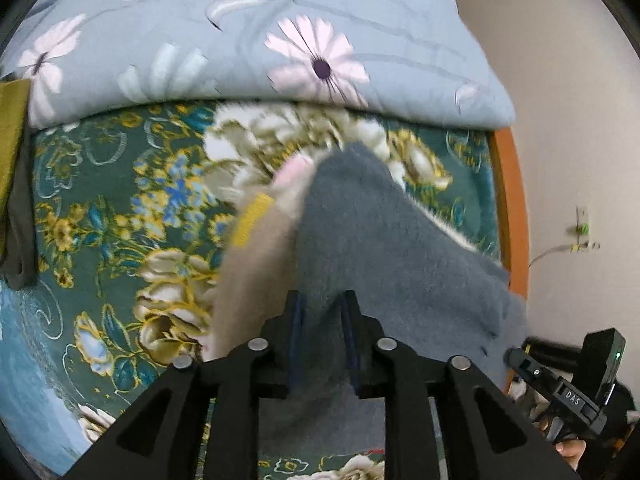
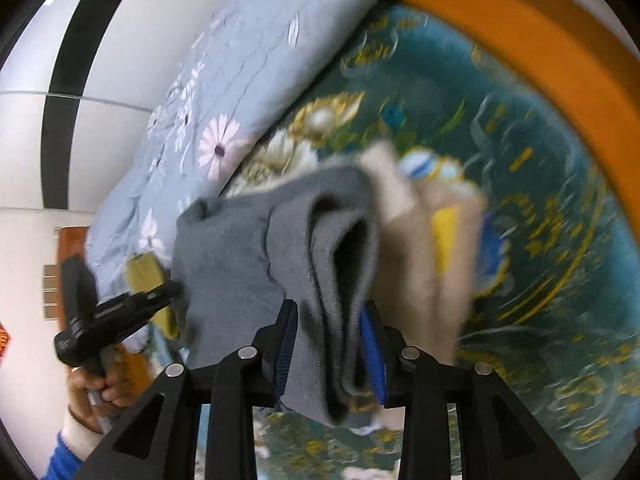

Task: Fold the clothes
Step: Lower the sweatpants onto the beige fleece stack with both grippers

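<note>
A fleecy grey garment (image 1: pixel 384 248) with a beige lining and a yellow patch (image 1: pixel 252 220) hangs in the air above the bed. My left gripper (image 1: pixel 322 312) is shut on its grey edge. My right gripper (image 2: pixel 330 320) is shut on a bunched fold of the same grey garment (image 2: pixel 240 240), with the beige part (image 2: pixel 416 248) and yellow patch (image 2: pixel 444 236) hanging to the right. The right gripper also shows in the left wrist view (image 1: pixel 516 358) at the garment's right edge. The left gripper shows in the right wrist view (image 2: pixel 168 292) at the garment's left edge.
A green floral bedspread (image 1: pixel 120 208) covers the bed. A folded light-blue flowered quilt (image 1: pixel 256 36) lies at its far side. An orange wooden bed frame (image 1: pixel 510 200) runs along the white wall. Olive and dark clothes (image 1: pixel 14 168) lie at the left.
</note>
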